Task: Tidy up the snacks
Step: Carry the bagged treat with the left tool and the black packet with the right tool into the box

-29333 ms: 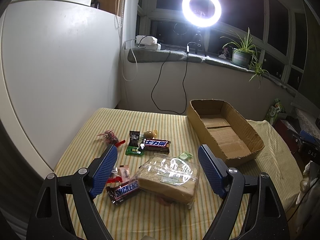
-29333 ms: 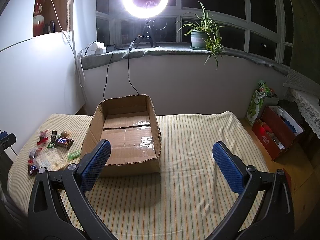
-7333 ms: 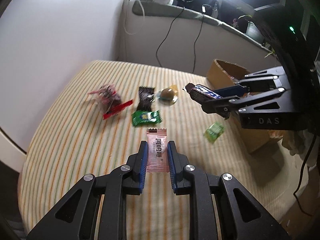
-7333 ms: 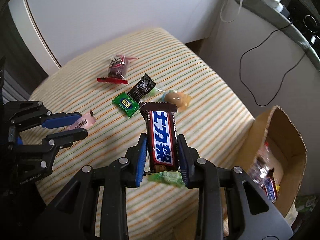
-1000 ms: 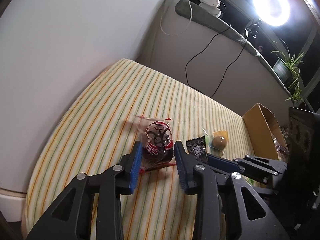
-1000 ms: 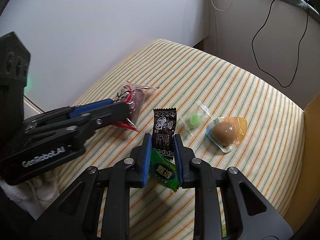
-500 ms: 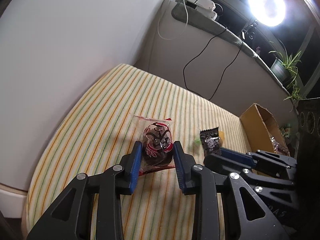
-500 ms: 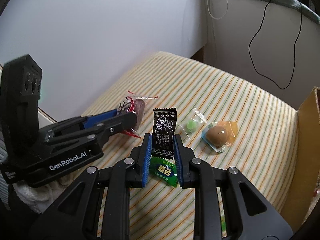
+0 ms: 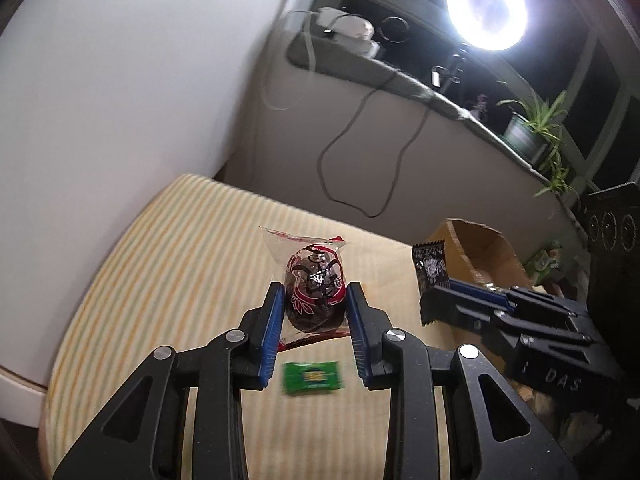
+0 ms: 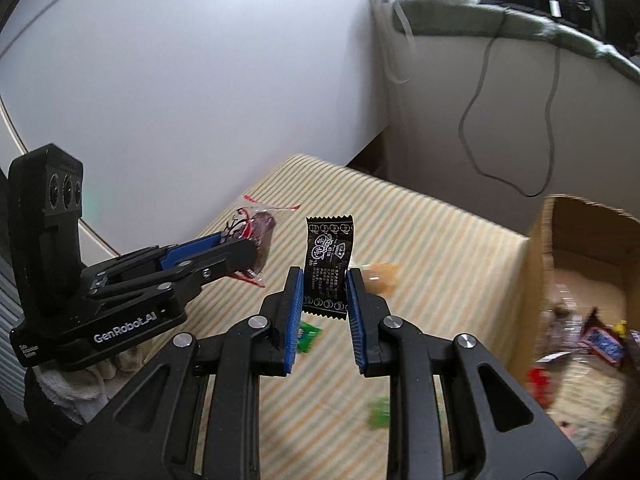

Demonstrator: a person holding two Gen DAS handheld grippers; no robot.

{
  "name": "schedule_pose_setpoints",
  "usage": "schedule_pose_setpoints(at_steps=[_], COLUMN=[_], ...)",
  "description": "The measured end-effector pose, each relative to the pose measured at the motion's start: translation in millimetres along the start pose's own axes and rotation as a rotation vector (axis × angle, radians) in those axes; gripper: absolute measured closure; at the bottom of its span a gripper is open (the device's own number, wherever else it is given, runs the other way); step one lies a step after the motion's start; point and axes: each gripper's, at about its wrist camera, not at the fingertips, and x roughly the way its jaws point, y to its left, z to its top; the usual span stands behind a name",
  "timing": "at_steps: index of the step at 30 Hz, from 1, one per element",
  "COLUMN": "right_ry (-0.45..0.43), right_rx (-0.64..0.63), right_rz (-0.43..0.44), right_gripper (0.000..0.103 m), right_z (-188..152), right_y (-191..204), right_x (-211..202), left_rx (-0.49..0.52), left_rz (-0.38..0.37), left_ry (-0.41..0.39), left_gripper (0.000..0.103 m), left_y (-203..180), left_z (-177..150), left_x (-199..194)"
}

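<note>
My left gripper (image 9: 314,300) is shut on a clear packet with a dark red snack (image 9: 314,280) and holds it above the striped table (image 9: 180,248). It also shows in the right wrist view (image 10: 256,236). My right gripper (image 10: 322,280) is shut on a black sachet (image 10: 328,264), lifted off the table; the sachet also shows in the left wrist view (image 9: 430,268). The cardboard box (image 10: 568,240) stands at the right and holds several snacks (image 10: 600,340).
A green packet (image 9: 312,376) lies on the table below my left gripper. An orange jelly cup (image 10: 384,276) and small green candies (image 10: 378,412) lie near the box. A white wall runs along the left; a windowsill with cables is behind.
Both grippers have risen off the table with their snacks and swung toward the box. The green packet stayed on the table.
</note>
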Motion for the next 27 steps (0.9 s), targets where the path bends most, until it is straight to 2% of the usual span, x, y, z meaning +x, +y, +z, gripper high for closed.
schedule_pose_setpoints(at_steps=[12,19,27], right_ry=[-0.05,-0.04,-0.04], right_rx=[0.101,0.152,0.194], right_rz=[-0.127,-0.19,-0.209], right_gripper=[0.081,0.081,0.081], right_z=[-5,-8,-18], right_y=[-96,-152,-185], right_x=[-65,-80,-82], left_rx=[0.103,0.156,0.208], left_rz=[-0.086,-0.118,-0.135], left_ry=[0.026,0.048,0.07], left_gripper=[0.073,0.073,0.073], left_y=[-78,-120,-157], left_z=[10,12,12], left_x=[34,56,73])
